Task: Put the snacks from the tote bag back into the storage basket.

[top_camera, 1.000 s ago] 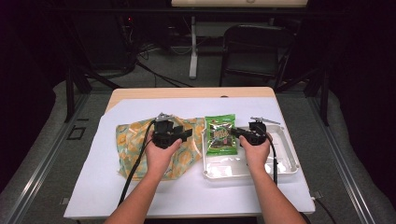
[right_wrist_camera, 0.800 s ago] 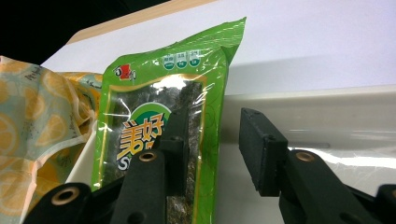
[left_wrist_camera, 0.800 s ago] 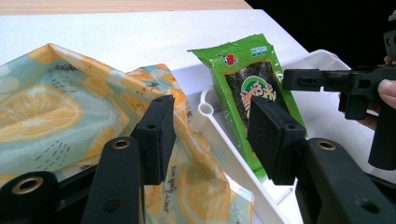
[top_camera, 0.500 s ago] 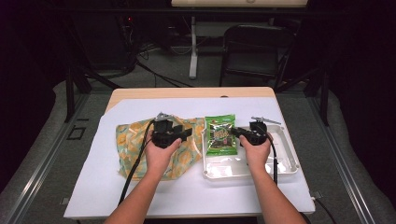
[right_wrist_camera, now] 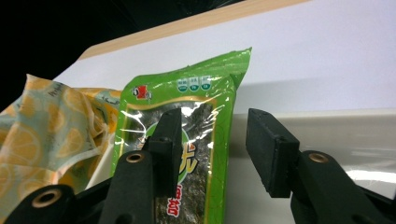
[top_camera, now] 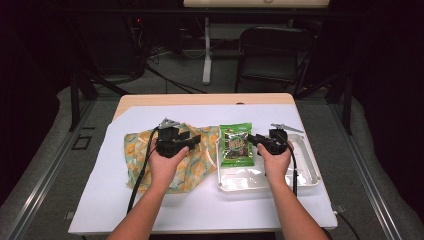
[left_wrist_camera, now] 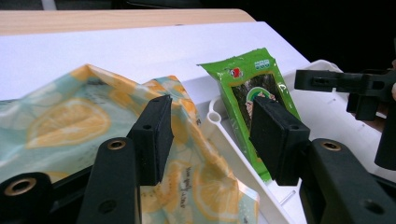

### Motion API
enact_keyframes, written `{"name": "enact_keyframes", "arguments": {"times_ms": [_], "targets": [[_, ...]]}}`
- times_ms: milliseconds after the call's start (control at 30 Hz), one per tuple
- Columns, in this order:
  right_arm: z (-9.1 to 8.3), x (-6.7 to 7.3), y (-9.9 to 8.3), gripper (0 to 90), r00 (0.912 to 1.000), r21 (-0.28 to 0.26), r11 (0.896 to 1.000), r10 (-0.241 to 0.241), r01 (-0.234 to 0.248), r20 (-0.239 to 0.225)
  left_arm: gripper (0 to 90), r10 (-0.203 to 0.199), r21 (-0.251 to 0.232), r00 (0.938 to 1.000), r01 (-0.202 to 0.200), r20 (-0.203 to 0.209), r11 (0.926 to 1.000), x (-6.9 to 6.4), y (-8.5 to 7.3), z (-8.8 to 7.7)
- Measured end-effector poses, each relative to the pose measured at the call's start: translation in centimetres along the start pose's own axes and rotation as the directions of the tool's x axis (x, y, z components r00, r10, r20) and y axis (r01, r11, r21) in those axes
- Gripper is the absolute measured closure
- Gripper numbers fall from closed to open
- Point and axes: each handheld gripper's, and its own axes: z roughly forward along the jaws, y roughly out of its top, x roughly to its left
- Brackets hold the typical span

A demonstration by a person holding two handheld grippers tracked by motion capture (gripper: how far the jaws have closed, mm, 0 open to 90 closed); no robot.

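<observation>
The green seaweed snack packet (top_camera: 236,144) lies propped on the white tray's (top_camera: 310,170) left rim, beside the lemon-print cloth (top_camera: 197,167). Both the left tongs (top_camera: 192,140) and right tongs (top_camera: 254,140) have just been opening (nothing between them), apparently releasing it there.

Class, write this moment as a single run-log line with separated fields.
left gripper: open, jaws just opening, over lemon-print cloth | right gripper: open, jaws just opening, empty | green snack packet: lying across far rim of white tray
</observation>
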Motion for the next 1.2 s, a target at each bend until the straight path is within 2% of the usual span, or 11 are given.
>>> {"name": "enact_keyframes", "arguments": {"times_ms": [167,267,567,900,1133,1200], "targets": [[-0.6,0.5,0.4,55.4,0.9999,-0.018,1.0,-0.012,0.012,-0.013,48.3,-0.011,-0.029,0.9998,0.011,-0.016,0.9995,0.6,0.3,-1.1],[-0.9,1.0,0.7,55.4,0.9989,-0.024,0.999,-0.04,0.039,-0.026,47.8,-0.008,-0.039,0.9997,0.007,-0.023,0.9992,1.0,0.4,-1.8],[-1.9,3.8,1.2,54.4,0.9894,-0.053,0.992,-0.115,0.111,-0.089,47.4,-0.001,-0.066,0.999,-0.002,-0.046,0.9978,1.9,0.6,-3.9],[-3.3,7.4,1.6,52.7,0.9604,-0.08,0.976,-0.214,0.202,-0.179,46.2,0.029,-0.066,0.9949,-0.035,-0.096,0.9972,3.1,0.2,-6.9],[-3.7,9.6,1.8,53.0,0.9367,-0.08,0.965,-0.263,0.251,-0.231,46.2,0.054,-0.095,0.9889,-0.067,-0.139,0.9932,4.1,-0.8,-9.7],[-3.8,10.3,2.0,53.0,0.9295,-0.092,0.96,-0.279,0.264,-0.242,46.2,0.044,-0.111,0.9883,-0.061,-0.146,0.9919,4.6,-1.2,-10.4]]}}
